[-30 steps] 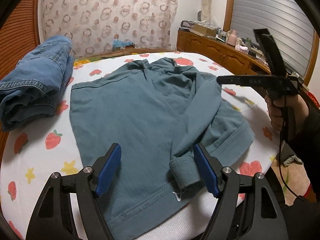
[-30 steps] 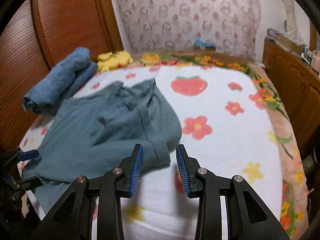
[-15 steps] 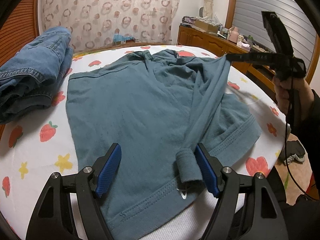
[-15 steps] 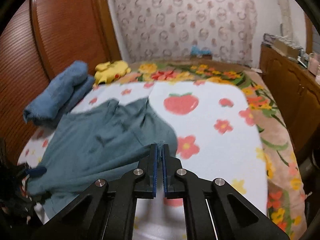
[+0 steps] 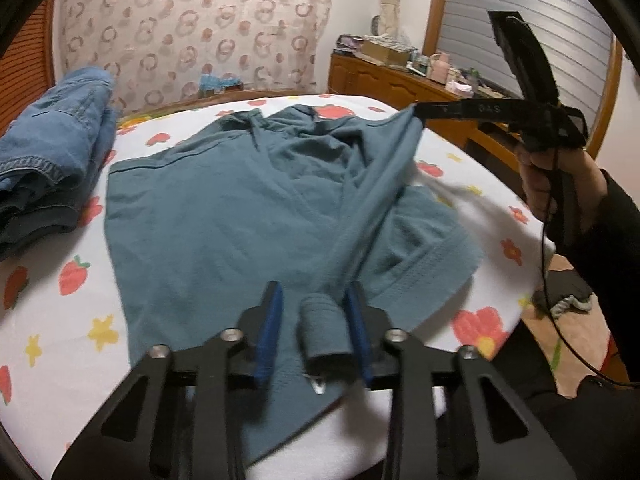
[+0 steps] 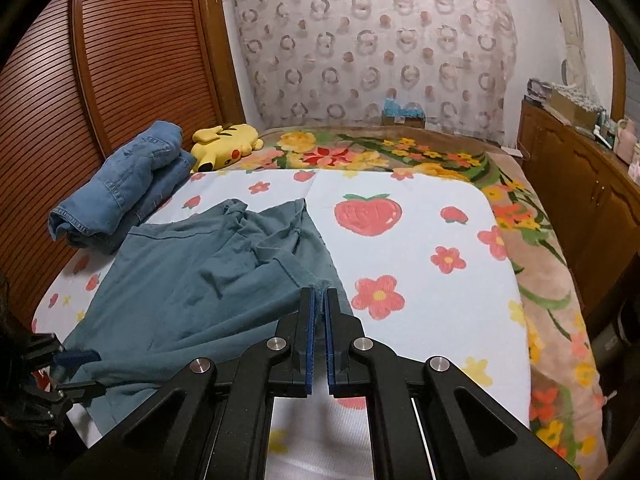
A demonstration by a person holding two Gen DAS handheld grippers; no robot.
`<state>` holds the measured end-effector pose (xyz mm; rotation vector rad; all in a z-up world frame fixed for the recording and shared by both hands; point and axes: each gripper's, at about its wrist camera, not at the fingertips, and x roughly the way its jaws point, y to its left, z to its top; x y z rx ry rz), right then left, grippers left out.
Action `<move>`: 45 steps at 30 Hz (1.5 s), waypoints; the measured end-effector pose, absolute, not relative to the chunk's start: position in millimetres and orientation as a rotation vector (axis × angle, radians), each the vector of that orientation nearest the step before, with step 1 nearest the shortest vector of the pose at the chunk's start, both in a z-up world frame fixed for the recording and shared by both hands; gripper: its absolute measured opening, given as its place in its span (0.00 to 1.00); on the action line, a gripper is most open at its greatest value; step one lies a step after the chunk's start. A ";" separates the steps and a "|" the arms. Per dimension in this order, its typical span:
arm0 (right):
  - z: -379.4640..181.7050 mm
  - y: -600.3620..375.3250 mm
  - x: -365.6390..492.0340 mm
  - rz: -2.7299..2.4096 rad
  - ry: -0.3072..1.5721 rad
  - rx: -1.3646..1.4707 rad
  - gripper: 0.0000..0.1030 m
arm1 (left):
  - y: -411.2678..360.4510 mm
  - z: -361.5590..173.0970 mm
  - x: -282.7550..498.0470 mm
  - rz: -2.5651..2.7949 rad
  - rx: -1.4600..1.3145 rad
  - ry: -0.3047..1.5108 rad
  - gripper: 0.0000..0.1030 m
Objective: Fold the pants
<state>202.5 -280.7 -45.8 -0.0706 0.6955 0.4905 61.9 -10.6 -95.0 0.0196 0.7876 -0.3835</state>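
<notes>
A teal garment (image 5: 224, 216) lies spread on the fruit-print sheet (image 5: 44, 320); it also shows in the right wrist view (image 6: 192, 292). My left gripper (image 5: 314, 320) has its jaws partly closed around a rolled cuff (image 5: 324, 334) at the near edge, with a gap still on the left side. My right gripper (image 6: 319, 320) is shut on a fold of the teal cloth and holds it raised, so a strip stretches from the cuff up to it. The right gripper also shows in the left wrist view (image 5: 418, 114).
Folded blue jeans (image 5: 48, 160) lie at the left by the wooden headboard (image 6: 120, 72). A yellow plush toy (image 6: 226, 144) sits behind them. A wooden dresser (image 5: 400, 84) with clutter stands to the right. The floor (image 5: 568, 332) lies beyond the mattress edge.
My left jaws have narrowed around the cuff. My right gripper closed on the teal cloth and lifted it, pulling the strip taut.
</notes>
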 end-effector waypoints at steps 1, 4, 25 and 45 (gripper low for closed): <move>-44.1 -280.4 201.9 0.490 0.694 -0.074 0.04 | -10.5 -93.0 60.9 -0.397 0.008 0.788 0.19; -36.9 -276.7 199.8 0.499 0.681 -0.086 0.04 | -9.1 -81.8 54.6 -0.408 -0.003 0.764 0.10; -17.3 -205.3 212.6 0.611 0.625 -0.158 0.04 | 48.8 -54.2 31.3 -0.311 -0.102 0.672 0.08; -38.5 -240.4 139.8 0.636 0.658 -0.143 0.25 | 55.6 -92.3 29.3 -0.266 -0.115 0.768 0.09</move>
